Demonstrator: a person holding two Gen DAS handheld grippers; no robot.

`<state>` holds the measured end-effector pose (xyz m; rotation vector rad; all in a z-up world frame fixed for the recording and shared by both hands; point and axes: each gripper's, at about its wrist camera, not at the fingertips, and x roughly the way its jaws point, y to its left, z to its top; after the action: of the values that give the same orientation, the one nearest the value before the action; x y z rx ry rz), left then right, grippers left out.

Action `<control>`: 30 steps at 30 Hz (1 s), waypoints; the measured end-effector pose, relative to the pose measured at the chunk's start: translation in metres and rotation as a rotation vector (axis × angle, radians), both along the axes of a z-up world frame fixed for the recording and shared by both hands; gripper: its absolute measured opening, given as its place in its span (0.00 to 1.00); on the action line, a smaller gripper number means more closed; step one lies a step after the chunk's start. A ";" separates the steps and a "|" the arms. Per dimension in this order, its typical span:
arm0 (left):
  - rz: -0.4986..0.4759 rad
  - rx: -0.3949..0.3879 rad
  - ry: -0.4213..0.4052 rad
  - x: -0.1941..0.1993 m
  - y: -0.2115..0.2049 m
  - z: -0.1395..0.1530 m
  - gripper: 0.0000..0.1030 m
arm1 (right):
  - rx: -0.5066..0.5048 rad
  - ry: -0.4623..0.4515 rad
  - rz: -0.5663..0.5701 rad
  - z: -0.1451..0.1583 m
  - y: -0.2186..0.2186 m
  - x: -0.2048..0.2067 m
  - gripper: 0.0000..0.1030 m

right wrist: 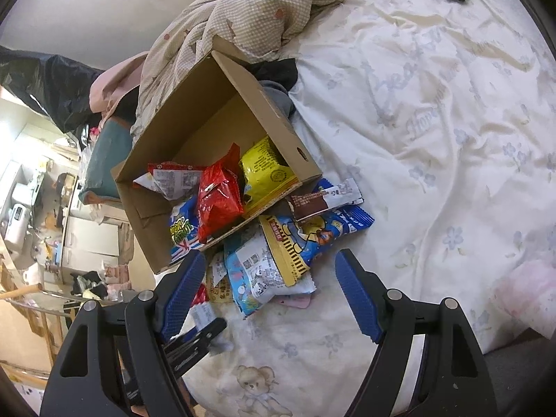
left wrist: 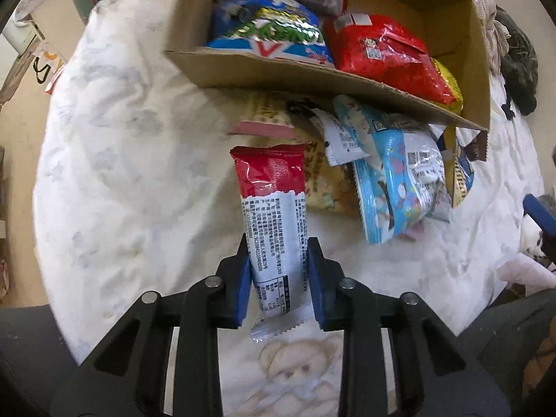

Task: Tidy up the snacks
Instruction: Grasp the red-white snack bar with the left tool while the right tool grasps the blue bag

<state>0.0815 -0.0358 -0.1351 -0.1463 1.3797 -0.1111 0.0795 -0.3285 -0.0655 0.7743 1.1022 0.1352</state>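
Note:
My left gripper [left wrist: 278, 246] is shut on a long red-and-white snack packet [left wrist: 269, 187], with its blue pads [left wrist: 243, 278] pressing both sides of the lower half. The packet points toward a cardboard box [left wrist: 264, 73] that lies tilted on the bed. Inside the box are a red bag [left wrist: 385, 52], a blue-and-white bag [left wrist: 267, 27] and a yellow bag [right wrist: 264, 170]. A pile of loose packets, among them a light blue one [left wrist: 392, 180], lies in front of the box. My right gripper [right wrist: 269, 267] stands open just above this pile [right wrist: 278, 264], with nothing between its fingers.
The white flowered bed sheet [right wrist: 434, 121] stretches to the right. A beige checked quilt [right wrist: 250, 7] is bunched behind the box [right wrist: 146, 215]. A dark garment [left wrist: 517, 62] lies beside the box. Left of the bed's edge is a cluttered floor [right wrist: 41, 208].

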 end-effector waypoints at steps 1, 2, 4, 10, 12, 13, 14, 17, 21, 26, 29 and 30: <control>-0.003 -0.001 -0.001 -0.002 0.002 0.005 0.24 | 0.003 0.000 -0.001 0.000 0.000 0.000 0.78; -0.009 0.000 -0.006 -0.004 0.006 0.012 0.24 | 0.006 -0.001 -0.003 0.000 0.000 0.000 0.78; -0.022 -0.004 -0.030 -0.006 0.011 0.029 0.22 | 0.006 -0.001 -0.002 0.001 0.001 -0.001 0.78; -0.075 0.002 -0.102 -0.006 0.031 0.064 0.12 | 0.024 0.029 -0.005 -0.007 0.001 0.001 0.78; -0.075 -0.027 -0.099 -0.004 0.032 0.063 0.12 | 0.042 0.051 -0.020 -0.014 -0.001 0.001 0.78; -0.060 -0.056 -0.087 -0.003 0.033 0.059 0.12 | 0.050 0.064 -0.029 -0.017 -0.003 0.002 0.78; -0.045 -0.089 -0.075 -0.002 0.035 0.056 0.12 | 0.056 0.073 -0.037 -0.019 -0.004 0.002 0.78; -0.024 -0.129 -0.071 -0.005 0.037 0.052 0.12 | 0.068 0.104 -0.064 -0.028 -0.007 0.003 0.78; -0.027 -0.143 -0.091 -0.007 0.033 0.058 0.12 | 0.082 0.162 -0.095 -0.044 -0.010 0.007 0.78; -0.031 -0.128 -0.101 -0.004 0.031 0.058 0.12 | 0.116 0.245 -0.144 -0.074 -0.009 0.016 0.77; -0.036 -0.120 -0.103 -0.003 0.029 0.056 0.12 | 0.149 0.262 -0.163 -0.091 -0.002 0.023 0.76; -0.039 -0.116 -0.106 -0.002 0.028 0.056 0.12 | 0.165 0.260 -0.177 -0.095 0.000 0.026 0.76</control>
<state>0.0790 -0.0079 -0.0791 -0.2080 1.2712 -0.2289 0.1053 -0.3290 -0.1607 1.0553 1.2718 -0.0253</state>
